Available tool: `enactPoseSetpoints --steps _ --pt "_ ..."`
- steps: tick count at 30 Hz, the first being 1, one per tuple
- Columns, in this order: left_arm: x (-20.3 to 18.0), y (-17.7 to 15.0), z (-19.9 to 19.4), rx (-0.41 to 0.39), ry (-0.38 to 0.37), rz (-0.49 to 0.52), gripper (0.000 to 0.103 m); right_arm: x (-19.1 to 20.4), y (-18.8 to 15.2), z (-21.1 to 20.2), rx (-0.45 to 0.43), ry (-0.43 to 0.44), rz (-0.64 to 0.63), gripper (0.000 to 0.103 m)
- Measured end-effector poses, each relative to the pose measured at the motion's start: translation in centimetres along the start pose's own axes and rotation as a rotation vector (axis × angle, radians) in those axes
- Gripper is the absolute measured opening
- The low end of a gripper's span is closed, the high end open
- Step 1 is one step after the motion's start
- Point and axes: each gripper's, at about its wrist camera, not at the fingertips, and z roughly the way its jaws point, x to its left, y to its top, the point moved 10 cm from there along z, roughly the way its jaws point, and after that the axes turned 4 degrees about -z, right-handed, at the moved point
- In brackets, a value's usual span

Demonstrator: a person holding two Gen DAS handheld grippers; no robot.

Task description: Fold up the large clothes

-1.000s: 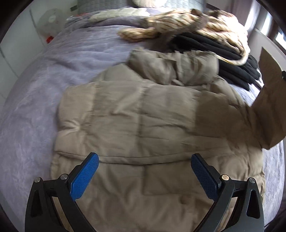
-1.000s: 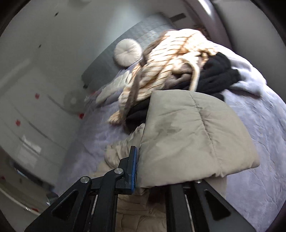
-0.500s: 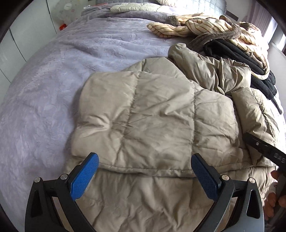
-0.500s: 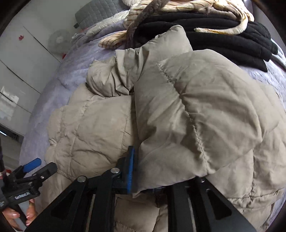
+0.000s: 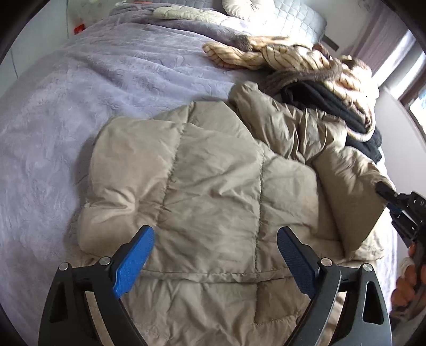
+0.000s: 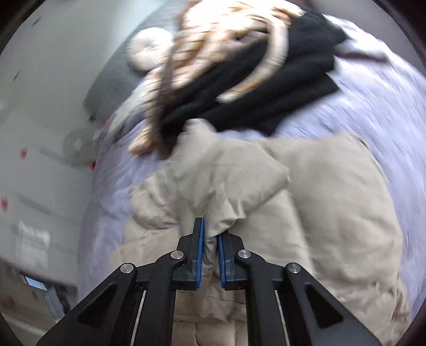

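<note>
A beige puffer jacket (image 5: 213, 186) lies spread on the bed, its left side folded in over the body. My left gripper (image 5: 214, 231) hovers over the jacket's lower part. Its jaws stand wide and are closing, the blue pads (image 5: 133, 263) clear of the fabric beneath them. In the right wrist view my right gripper (image 6: 210, 231) is shut on a pinched fold of the jacket (image 6: 332, 213), low over its right side. The left wrist view shows the right gripper (image 5: 394, 202) at the right edge, held by a hand (image 5: 407, 287).
A lilac fleece cover (image 5: 106, 93) spreads over the bed to the left of the jacket. A cream striped garment (image 5: 293, 58) lies heaped on black clothes (image 5: 332, 106) just beyond the jacket's collar. A round cushion (image 6: 149, 50) and a grey quilted headboard (image 5: 287, 18) are at the far end.
The right gripper has come down with the jacket's raised sleeve and laid it on the jacket; it now pinches a narrow fold. The left gripper has shifted across the jacket, its jaws slightly narrower.
</note>
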Motion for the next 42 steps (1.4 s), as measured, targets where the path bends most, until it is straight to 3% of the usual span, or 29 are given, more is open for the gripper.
enactPoseSetpoints --steps 3,6,9,10,11,13,18,19,20,21,22,23,25,28,31,34,40,42 --pt "1.4 1.1 -1.1 -0.02 -0.051 -0.052 0.095 6.4 -2.9 2.0 0.093 0.07 -0.227 0.011" --pt "2.4 1.7 -1.8 -0.027 -0.101 -0.097 0.095 9.5 -7.4 4.7 0.236 0.063 -0.368 0.012" --pt "2.2 1.9 -1.7 -0.006 -0.157 -0.108 0.095 8.7 -10.3 5.1 0.321 0.037 -0.381 0.044" --pt "1.8 1.7 -1.4 0.013 -0.181 -0.106 0.095 8.0 -10.5 4.5 0.327 0.045 -0.354 0.059" --pt "1.3 1.6 -1.0 0.029 -0.202 -0.104 0.095 6.6 -10.4 3.7 0.325 0.047 -0.313 0.064" --pt "0.2 1.1 -0.1 0.066 -0.243 -0.094 0.095 3.0 -9.7 2.1 0.321 0.023 -0.209 0.064" --pt "-2.5 0.0 3.2 0.15 -0.279 -0.096 0.095 -8.6 -8.1 -2.4 0.258 -0.022 0.227 0.064" --pt "-3.2 0.2 3.7 0.149 -0.281 -0.095 0.091 -11.0 -7.8 -3.2 0.232 -0.027 0.318 0.064" --pt "-3.6 0.1 3.9 0.149 -0.279 -0.089 0.07 -13.2 -7.4 -3.9 0.197 -0.03 0.394 0.064" --pt "-4.5 0.2 4.3 0.163 -0.287 -0.072 0.032 -14.9 -6.8 -4.4 0.164 -0.03 0.444 0.063" --pt "-4.9 0.1 4.6 0.18 -0.289 -0.066 0.016 -15.9 -6.6 -4.9 0.139 -0.032 0.472 0.044" --pt "-5.2 -0.1 4.4 0.177 -0.291 -0.065 0.013 -17.0 -6.0 -5.2 0.125 -0.04 0.485 0.009" --pt "-6.0 -0.3 3.3 0.147 -0.314 -0.027 0.013 -18.4 -5.2 -5.6 0.091 -0.08 0.46 0.007" --pt "-5.7 -2.1 3.2 0.151 -0.25 0.039 0.013 -18.7 -5.9 -4.7 0.122 -0.14 0.377 0.007" --pt "-4.2 -3.6 4.7 0.183 -0.212 0.03 0.013 -18.2 -7.1 -2.9 0.147 -0.14 0.355 0.007" --pt "-3.7 -3.2 4.7 0.195 -0.225 -0.023 0.013 -18.0 -7.3 -2.5 0.142 -0.156 0.332 0.007" --pt "-1.4 -1.1 1.1 0.116 -0.059 0.026 0.013 -17.5 -7.3 -3.4 0.141 -0.153 0.34 0.007" --pt "-0.7 0.0 -0.2 0.087 -0.051 0.037 0.013 -17.2 -7.4 -3.6 0.139 -0.157 0.334 0.007"
